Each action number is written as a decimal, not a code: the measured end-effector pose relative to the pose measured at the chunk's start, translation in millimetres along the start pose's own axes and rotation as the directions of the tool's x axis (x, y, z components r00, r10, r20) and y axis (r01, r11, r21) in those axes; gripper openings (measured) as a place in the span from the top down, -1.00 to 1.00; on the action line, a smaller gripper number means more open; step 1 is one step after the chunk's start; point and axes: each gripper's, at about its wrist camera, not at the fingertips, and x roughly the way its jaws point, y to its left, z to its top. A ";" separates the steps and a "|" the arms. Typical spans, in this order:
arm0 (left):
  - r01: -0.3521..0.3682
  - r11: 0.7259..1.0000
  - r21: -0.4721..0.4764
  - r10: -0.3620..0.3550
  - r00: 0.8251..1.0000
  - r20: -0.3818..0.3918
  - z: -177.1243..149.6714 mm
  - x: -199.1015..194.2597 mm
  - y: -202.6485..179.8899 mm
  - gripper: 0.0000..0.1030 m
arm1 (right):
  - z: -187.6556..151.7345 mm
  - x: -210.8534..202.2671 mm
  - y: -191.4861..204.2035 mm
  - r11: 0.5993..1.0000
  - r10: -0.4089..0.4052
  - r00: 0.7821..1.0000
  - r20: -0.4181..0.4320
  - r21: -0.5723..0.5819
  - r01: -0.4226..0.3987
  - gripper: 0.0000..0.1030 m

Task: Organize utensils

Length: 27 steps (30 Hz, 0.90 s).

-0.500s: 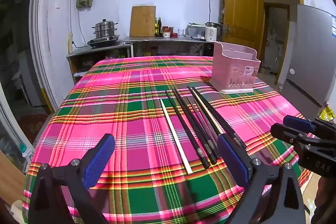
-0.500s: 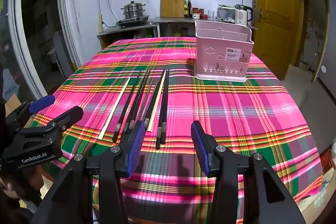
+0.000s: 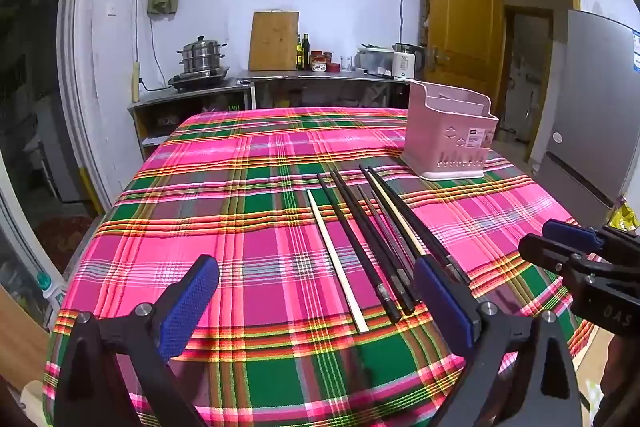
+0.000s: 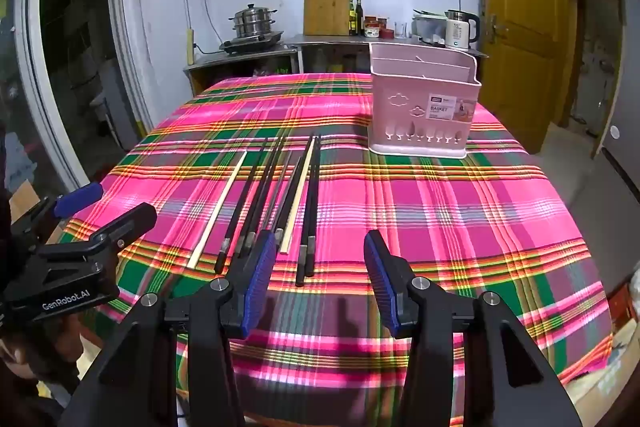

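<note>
Several chopsticks lie side by side on the plaid tablecloth: black chopsticks (image 3: 360, 239) (image 4: 256, 203) and a pale wooden chopstick (image 3: 336, 259) (image 4: 218, 207). Behind them to the right stands a pink utensil basket (image 3: 450, 135) (image 4: 422, 107), its compartments holding nothing I can see. My left gripper (image 3: 316, 303) hovers open over the near table edge, its right pad just above the chopsticks' near ends. Nothing sits between the open blue pads of my right gripper (image 4: 320, 283), close to the near ends of the rightmost black pair (image 4: 308, 227). Each gripper shows at the edge of the other's view.
The tablecloth (image 3: 240, 227) covers a table with rounded near corners. Behind it a counter carries a steamer pot (image 3: 202, 57), a cutting board (image 4: 327, 7), bottles and a kettle (image 4: 460, 27). A wooden door (image 3: 460, 19) and a grey fridge (image 3: 596, 115) stand at the right.
</note>
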 end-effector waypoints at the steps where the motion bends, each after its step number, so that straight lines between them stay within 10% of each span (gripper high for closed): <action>1: -0.001 1.000 0.000 0.001 1.000 0.000 0.0 0.1 0.0 -0.92 | 0.1 -0.2 0.1 1.000 0.001 1.000 0.000 0.000 -0.001 0.10; 27: 0.002 1.000 -0.003 -0.002 1.000 0.000 8.7 0.3 4.2 -0.92 | 1.8 -2.3 -0.2 1.000 -0.001 1.000 0.003 0.000 0.001 0.10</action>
